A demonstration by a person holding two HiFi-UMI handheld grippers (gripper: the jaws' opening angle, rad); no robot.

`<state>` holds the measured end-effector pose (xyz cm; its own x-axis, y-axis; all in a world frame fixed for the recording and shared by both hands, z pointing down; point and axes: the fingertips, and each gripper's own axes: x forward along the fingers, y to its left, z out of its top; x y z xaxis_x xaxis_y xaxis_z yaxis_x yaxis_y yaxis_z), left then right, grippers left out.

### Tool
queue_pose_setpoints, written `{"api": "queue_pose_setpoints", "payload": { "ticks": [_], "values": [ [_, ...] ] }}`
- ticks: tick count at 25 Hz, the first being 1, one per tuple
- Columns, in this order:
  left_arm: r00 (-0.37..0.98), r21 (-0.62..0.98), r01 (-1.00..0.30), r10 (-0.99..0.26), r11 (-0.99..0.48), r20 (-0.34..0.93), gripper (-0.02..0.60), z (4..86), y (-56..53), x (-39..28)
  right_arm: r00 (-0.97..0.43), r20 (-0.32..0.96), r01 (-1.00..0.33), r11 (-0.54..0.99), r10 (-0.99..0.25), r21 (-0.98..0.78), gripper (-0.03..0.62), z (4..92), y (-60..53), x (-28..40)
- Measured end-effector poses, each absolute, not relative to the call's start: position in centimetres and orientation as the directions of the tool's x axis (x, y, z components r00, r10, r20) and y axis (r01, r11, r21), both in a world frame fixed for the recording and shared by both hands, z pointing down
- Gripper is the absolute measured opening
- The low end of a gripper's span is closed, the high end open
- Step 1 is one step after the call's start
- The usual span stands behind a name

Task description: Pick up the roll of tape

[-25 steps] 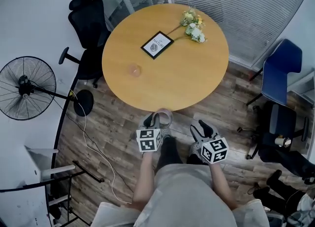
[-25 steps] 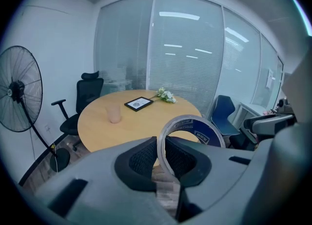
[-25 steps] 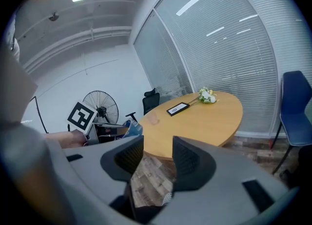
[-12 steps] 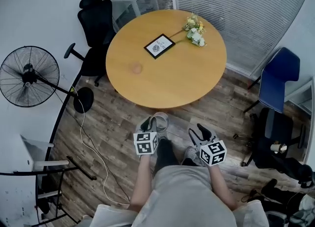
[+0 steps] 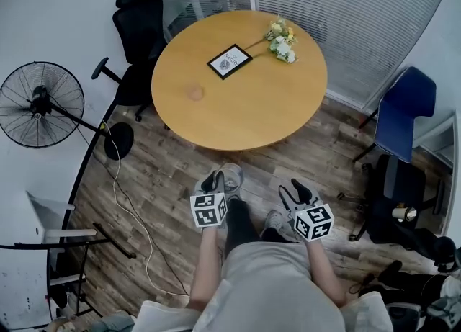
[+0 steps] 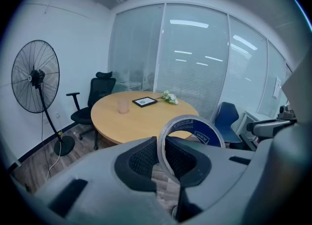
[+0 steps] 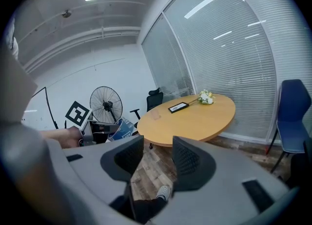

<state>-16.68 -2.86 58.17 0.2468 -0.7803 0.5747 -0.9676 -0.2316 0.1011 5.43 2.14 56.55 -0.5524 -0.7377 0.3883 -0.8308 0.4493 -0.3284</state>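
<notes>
Left gripper (image 6: 161,156), my own tool: jaws clamped on the wall of the roll of clear tape with a blue-printed core (image 6: 195,127); the ring stands on edge between the two black ribbed pads, most of it rising above them.

Head view: the same roll (image 5: 232,174) is carried in the air at the tip of my left gripper (image 5: 220,178), over the dark wood-plank floor (image 5: 166,179) and well apart from the round light-wood table (image 5: 245,107).

Right gripper (image 7: 155,156): jaws apart, nothing between them but floor and a shoe; in the head view it (image 5: 300,194) hangs beside the left.

Progress, as I judge it: the pick-up itself is done, since the roll rests on no surface and only my left gripper bears it; nothing in the task sentence is left except keeping the hold; the grip takes only the thin wall, so the ring could pivot if my squeeze slackened.
</notes>
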Motion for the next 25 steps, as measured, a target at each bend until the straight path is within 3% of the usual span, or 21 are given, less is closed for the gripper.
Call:
{"api": "queue_pose_setpoints", "payload": {
  "ticks": [18,25],
  "values": [
    [0.233,0.094,-0.971,-0.774,-0.221,0.588,0.057,58.6,-1.5,-16.4,-0.555,0.385,-0.828,0.444,-0.738,-0.343,0.181,57.1,3.1,6.0],
    [0.247,0.101,-0.968,-0.778,-0.232,0.577,0.057,58.1,-1.8,-15.5,-0.554,0.372,-0.829,0.450,-0.745,-0.333,0.146,56.7,2.7,6.4]
  ]
}}
